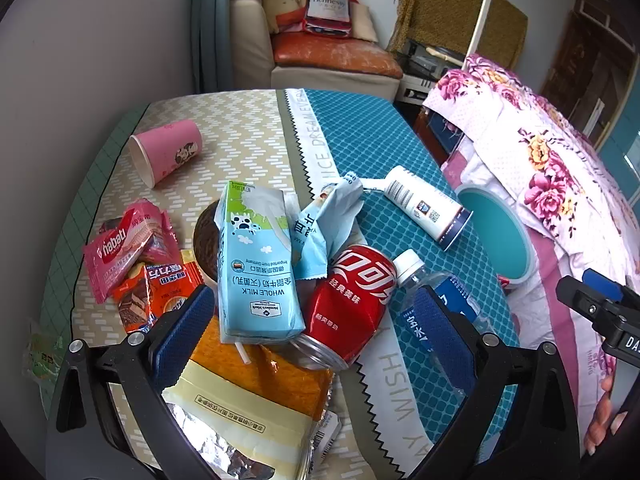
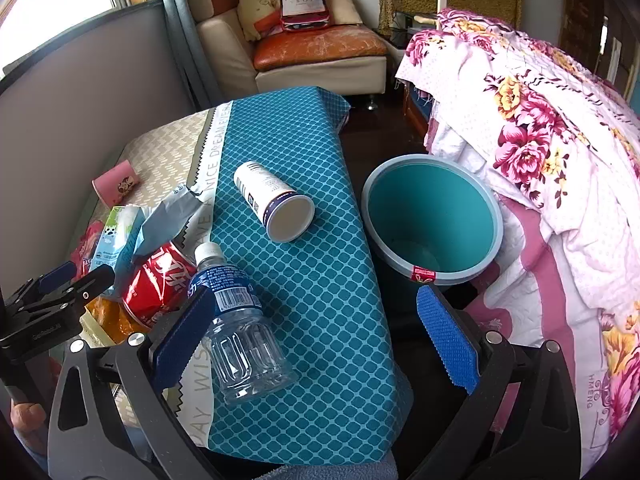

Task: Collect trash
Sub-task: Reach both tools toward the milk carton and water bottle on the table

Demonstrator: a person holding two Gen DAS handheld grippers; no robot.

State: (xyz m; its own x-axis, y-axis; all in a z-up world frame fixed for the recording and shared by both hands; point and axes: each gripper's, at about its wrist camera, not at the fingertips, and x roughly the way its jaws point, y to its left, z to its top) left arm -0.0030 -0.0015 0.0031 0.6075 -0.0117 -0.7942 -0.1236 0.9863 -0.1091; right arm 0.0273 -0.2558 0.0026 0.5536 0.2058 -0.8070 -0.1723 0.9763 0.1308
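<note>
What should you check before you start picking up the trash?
1. Left gripper open and empty: ok.
2. Right gripper open and empty: ok.
3. Teal bin upright, mouth uncovered, beside the table: ok.
4. Bin has room: ok, its inside looks almost bare.
5. Nearest pieces easy to reach: ok, the clear water bottle lies by the right gripper, and the milk carton and red cola can sit in front of the left one.
6. Whether the cola can is empty: cannot tell.
</note>
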